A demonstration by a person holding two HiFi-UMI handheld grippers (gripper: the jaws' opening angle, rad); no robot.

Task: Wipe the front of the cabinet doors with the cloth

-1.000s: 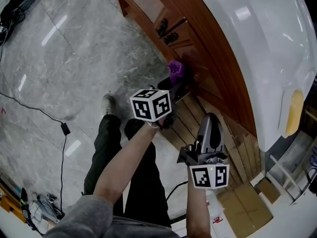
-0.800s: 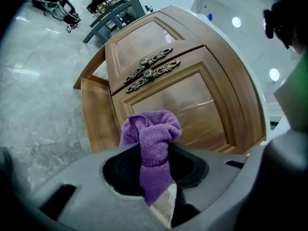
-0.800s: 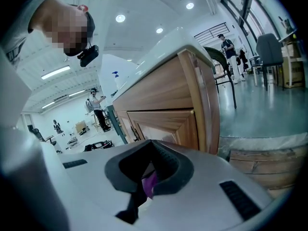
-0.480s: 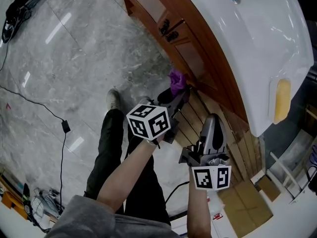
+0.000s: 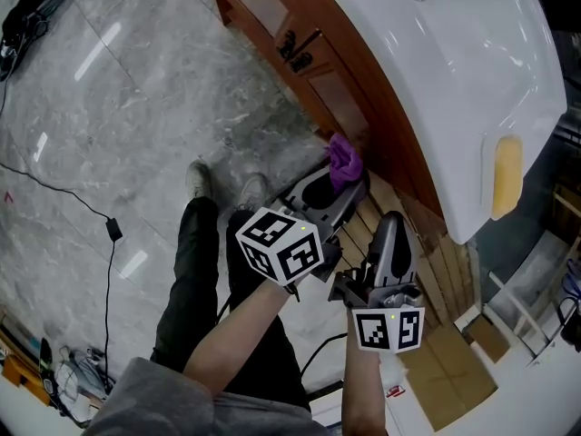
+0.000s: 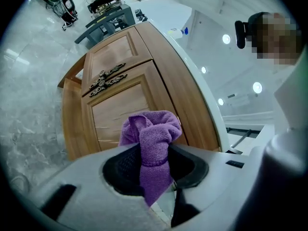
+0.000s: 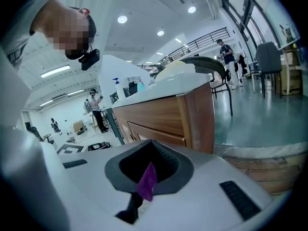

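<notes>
A bunched purple cloth [image 5: 342, 160] [image 6: 153, 143] sticks out of my left gripper [image 5: 349, 185] [image 6: 155, 163], which is shut on it. The cloth sits right at the brown wooden cabinet front [image 5: 356, 105], low on the door; whether it touches the wood I cannot tell. In the left gripper view two panelled doors [image 6: 118, 97] with dark ornate handles [image 6: 107, 76] lie beyond the cloth. My right gripper [image 5: 388, 225] [image 7: 146, 181] hangs back beside the left one, shut, with a small purple scrap [image 7: 147, 182] pinched between its jaws.
A white countertop [image 5: 454, 62] overhangs the cabinet, with a yellow block [image 5: 506, 178] near its edge. Wooden slats [image 5: 436, 271] and cardboard boxes [image 5: 454, 371] lie at the right. The person's legs and shoes [image 5: 198, 184] stand on grey marble floor, crossed by a black cable [image 5: 113, 230].
My left gripper has carried the cloth along the cabinet front, down and to the right in the head view. The right gripper has hardly moved.
</notes>
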